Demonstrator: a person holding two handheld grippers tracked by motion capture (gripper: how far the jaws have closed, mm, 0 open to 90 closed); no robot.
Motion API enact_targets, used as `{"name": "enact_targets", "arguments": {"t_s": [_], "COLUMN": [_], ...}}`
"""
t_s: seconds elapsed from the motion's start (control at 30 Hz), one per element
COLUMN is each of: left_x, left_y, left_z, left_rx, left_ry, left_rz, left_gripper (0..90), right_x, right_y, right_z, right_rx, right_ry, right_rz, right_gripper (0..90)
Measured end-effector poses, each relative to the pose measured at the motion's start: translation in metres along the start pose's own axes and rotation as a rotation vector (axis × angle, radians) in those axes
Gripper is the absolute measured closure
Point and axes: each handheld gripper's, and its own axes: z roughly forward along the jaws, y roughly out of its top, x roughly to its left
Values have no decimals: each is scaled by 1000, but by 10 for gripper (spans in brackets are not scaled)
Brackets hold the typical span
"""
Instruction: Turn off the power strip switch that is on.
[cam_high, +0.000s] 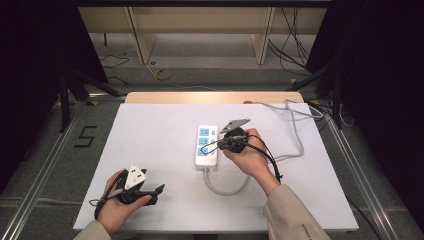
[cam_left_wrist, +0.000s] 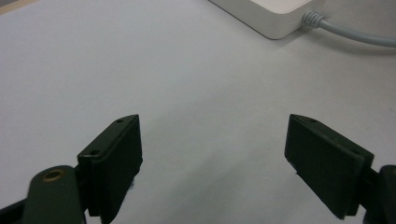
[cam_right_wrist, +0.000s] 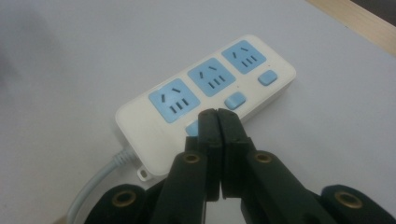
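White board (cam_high: 165, 165) covers the table and fills most of the high view, with a grey floor and wooden furniture legs behind its far edge. On the board, a little right of the middle, lies a white power strip (cam_high: 207, 145) with three blue sockets in a row and a small blue switch beside each one. Its grey cable (cam_high: 227, 189) leaves the near end, curls to the right and runs away over the far right corner of the board.

The right gripper (cam_right_wrist: 218, 114) is at the strip, and its two black jaws are pressed together with nothing between them. In the right gripper view the closed tips sit over the nearest switch (cam_right_wrist: 191, 128), the one beside the socket next to the cable. I judge that the step in hand is pressing this switch with the closed tips. The next move calls for a short, straight push down on the button, without sliding to the middle switch (cam_right_wrist: 235, 100) and without moving the strip. The right hand (cam_high: 252, 155) holds its tool from the right side, pointing left and slightly down.

The left gripper (cam_left_wrist: 212, 154) rests low over the near left part of the board, well apart from the strip, with its jaws wide apart and empty. The left hand (cam_high: 117, 202) lies there with the forearm coming from the near edge.
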Motion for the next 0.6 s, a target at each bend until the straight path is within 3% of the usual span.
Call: {"name": "enact_targets", "arguments": {"t_s": [0.6], "left_x": [0], "left_y": [0], "left_z": [0], "left_rx": [-2], "left_ry": [0], "left_rz": [-2], "left_gripper": [188], "right_x": [0], "right_y": [6], "right_z": [13], "right_rx": [39], "right_ry": [10], "right_rz": [-6], "right_gripper": [895]}}
